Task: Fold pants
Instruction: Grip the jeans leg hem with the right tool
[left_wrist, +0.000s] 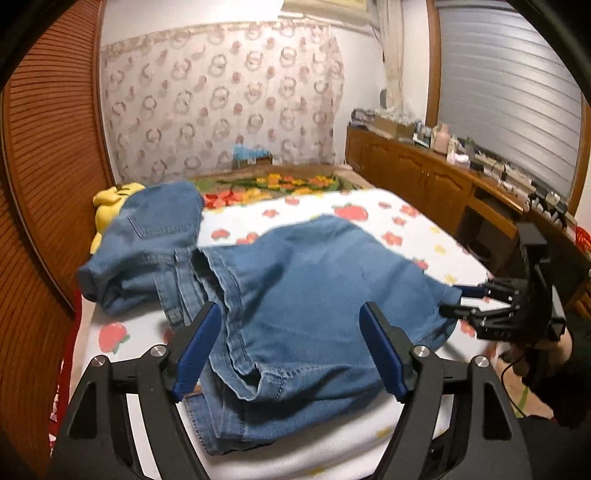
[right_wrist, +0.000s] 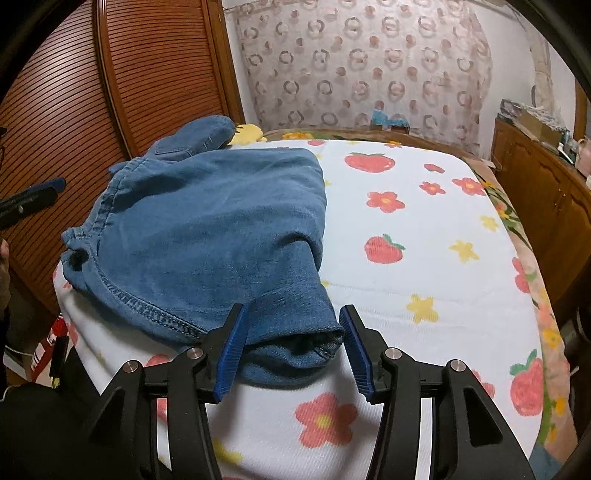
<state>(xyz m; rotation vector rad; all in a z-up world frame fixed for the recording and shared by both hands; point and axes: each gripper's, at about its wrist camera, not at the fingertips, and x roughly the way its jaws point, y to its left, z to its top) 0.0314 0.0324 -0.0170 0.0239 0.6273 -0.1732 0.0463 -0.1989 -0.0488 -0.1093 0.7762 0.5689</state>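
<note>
Blue denim pants (left_wrist: 303, 295) lie bunched on a white bed cover with red fruit and flower prints (left_wrist: 406, 236). My left gripper (left_wrist: 291, 350) is open, its blue pads on either side of a pant-leg hem near the bed's front edge. My right gripper (right_wrist: 293, 350) is open, its pads on either side of a leg cuff of the pants (right_wrist: 207, 229). In the left wrist view the right gripper (left_wrist: 469, 301) is at the pants' right edge. The left gripper's fingertips (right_wrist: 44, 192) show at the far left of the right wrist view.
A wooden slatted wardrobe (left_wrist: 48, 177) stands left of the bed. A wooden sideboard (left_wrist: 443, 181) with clutter runs along the right. A yellow soft toy (left_wrist: 110, 206) lies behind the pants. A patterned curtain (left_wrist: 221, 96) hangs at the back.
</note>
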